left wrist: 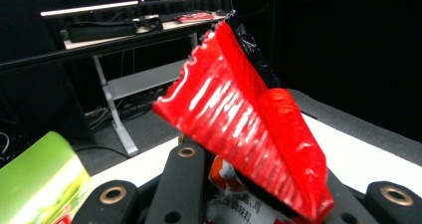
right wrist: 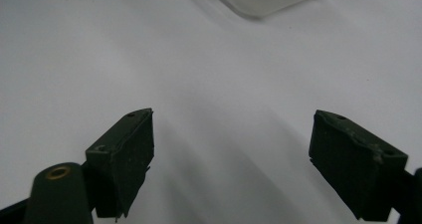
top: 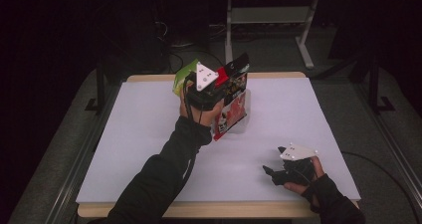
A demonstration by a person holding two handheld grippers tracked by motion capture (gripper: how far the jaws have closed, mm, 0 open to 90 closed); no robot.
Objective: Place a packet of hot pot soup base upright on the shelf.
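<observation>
Nearest you, your right tool (top: 276, 170) rests low at the near right corner of the bench (top: 308, 114), its jaws spread wide with nothing between them; in the right gripper view the two black pads (right wrist: 124, 159) stand far apart over bare white surface.

Farther out, near the middle of the bench, your left tool (top: 225, 79) is clamped on the upper edge of a red snack bag (top: 231, 112). The high view shows the bag standing upright, its bottom seemingly at or just above the surface; whether it touches cannot be told. In the left gripper view the crimped red top of the snack bag (left wrist: 239, 119) rises out from between the jaws and folds to the right.

Just behind the bag, at the far edge, a green packet (top: 183, 79) peeks out beside your left hand (top: 199, 107); it shows again at the lower left of the left gripper view (left wrist: 42, 184).

By the look of it, the step in hand is the carry: the bag is gripped and held up, not yet set anywhere. The next move likely calls for keeping the pinch firm on that thin seal while you travel, then lowering the bag until its base bears weight before you let the jaws part. The free right tool is well placed to steady it.
</observation>
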